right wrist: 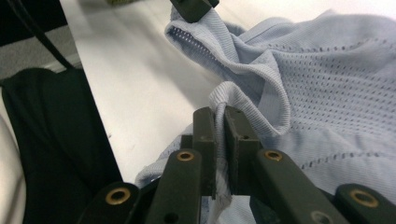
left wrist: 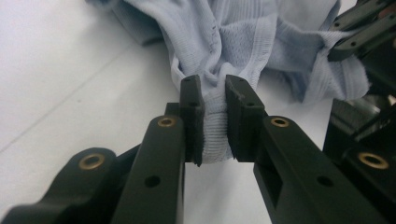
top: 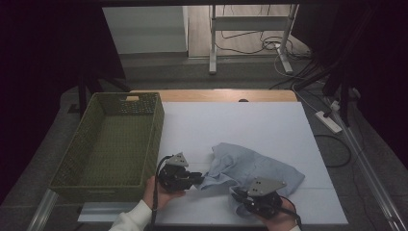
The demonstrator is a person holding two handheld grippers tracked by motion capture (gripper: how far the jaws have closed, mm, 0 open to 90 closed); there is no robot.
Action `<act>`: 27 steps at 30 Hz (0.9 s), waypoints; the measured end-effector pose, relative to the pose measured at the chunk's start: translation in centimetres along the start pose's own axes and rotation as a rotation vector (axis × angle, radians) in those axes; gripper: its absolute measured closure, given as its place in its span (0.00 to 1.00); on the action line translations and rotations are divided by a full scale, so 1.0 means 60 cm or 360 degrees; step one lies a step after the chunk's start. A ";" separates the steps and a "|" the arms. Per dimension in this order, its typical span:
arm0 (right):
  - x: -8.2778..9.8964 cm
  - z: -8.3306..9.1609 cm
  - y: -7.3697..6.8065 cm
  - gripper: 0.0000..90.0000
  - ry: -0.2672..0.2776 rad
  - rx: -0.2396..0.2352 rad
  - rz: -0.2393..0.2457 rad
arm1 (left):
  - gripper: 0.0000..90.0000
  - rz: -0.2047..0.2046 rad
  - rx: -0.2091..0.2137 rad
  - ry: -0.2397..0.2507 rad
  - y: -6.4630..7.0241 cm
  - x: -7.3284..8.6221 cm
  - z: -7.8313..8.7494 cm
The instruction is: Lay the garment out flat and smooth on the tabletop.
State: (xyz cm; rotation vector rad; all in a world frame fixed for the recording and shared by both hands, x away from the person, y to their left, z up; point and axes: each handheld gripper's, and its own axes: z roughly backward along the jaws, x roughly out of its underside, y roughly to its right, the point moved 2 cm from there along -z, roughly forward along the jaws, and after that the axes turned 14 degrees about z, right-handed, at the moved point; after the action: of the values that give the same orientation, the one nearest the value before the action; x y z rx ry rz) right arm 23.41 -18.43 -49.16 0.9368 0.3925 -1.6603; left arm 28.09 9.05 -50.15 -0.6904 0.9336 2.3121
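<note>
Garment (top: 252, 168), pale blue, pinched at two places along its near edge by the grippers I operate.

High view: the garment lies crumpled on the white table (top: 250, 122), right of the green woven basket (top: 108, 144); my left gripper (top: 198, 179) meets its left corner, my right gripper (top: 239, 196) its near hem. Left gripper view: I see the black jaws nearly closed, clamping a ribbed fold of the cloth (left wrist: 215, 135), with the other gripper (left wrist: 359, 32) gripping fabric at upper right. Right gripper view: my jaws stand almost together on a bunched hem (right wrist: 223, 105), mesh fabric spreads to the right, and the other gripper's tip (right wrist: 194, 9) holds the cloth at the top.
</note>
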 end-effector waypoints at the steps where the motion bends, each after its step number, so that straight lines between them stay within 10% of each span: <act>1: -0.001 0.002 0.001 0.93 0.0012 0.0009 -0.0004 | 0.86 -0.0005 0.0005 0.0014 0.001 -0.002 0.003; 27: -0.022 0.034 0.029 0.93 0.0239 0.0103 -0.0094 | 0.87 -0.0017 0.0060 0.0232 0.029 -0.025 0.051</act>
State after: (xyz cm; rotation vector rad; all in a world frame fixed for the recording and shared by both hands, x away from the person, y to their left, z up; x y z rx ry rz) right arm 24.33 -19.52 -46.50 1.1116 0.4739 -1.6697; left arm 27.24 9.82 -46.50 -0.8552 1.0331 2.2531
